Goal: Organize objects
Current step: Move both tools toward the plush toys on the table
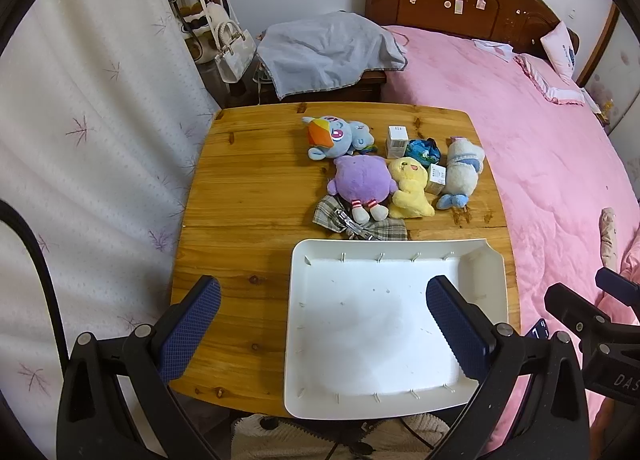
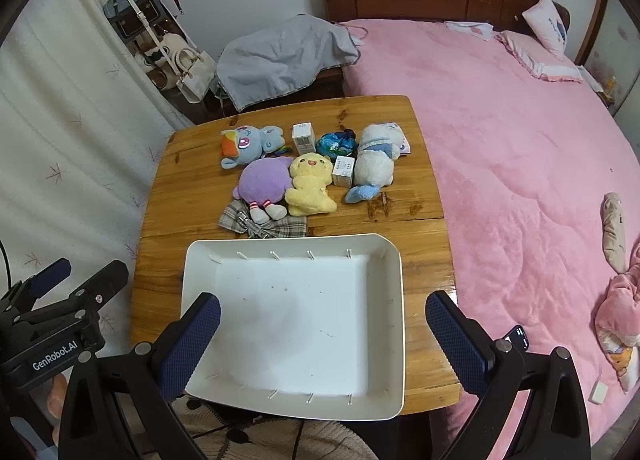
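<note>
Both grippers, left (image 1: 323,327) and right (image 2: 323,327), gape wide, holding nothing. White tray (image 2: 394,300) at table's (image 2: 192,188) 6 o'clock edge. Toy cluster at 12 o'clock; purple plush (image 2: 262,184) partly hides checked cloth (image 2: 280,229); box (image 2: 344,171) wedged between plushes.

**Two cameras looking down at one table**

The left wrist camera is sitting at the near edge of the table (image 1: 240,188), up high, looking forward and down. The tray (image 1: 496,284) is lying close under it, a bit to its right. The right wrist camera is sitting beside it, facing the same way, with the tray (image 2: 394,288) nearly in the middle. Both are showing the tray, the toys (image 1: 362,180) (image 2: 266,184) behind it, and the pink bed (image 1: 540,164) (image 2: 512,164) on the right. Each is catching the other tool at its side.
</note>
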